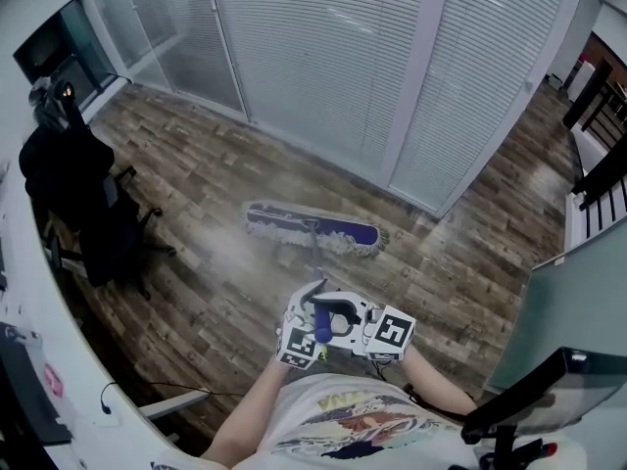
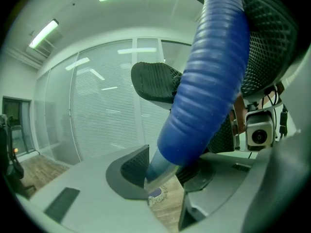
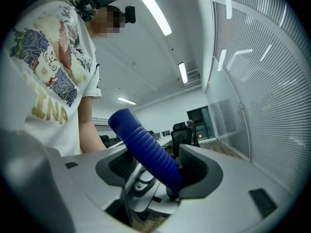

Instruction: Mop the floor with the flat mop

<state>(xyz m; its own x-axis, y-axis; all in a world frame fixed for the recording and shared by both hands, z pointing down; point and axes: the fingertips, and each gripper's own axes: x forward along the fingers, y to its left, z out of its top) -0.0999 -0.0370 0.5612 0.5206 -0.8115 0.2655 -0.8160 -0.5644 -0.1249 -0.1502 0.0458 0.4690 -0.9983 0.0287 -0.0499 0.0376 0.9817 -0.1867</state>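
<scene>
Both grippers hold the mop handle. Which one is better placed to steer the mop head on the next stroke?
Probably the left gripper: it clamps the lower end of the blue grip, nearest the mop head, which its view shows. The right gripper clamps higher up.

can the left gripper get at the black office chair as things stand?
Probably not. The left gripper is shut on the mop's blue grip, as is the right gripper, and the office chair stands well off to the left.
</scene>
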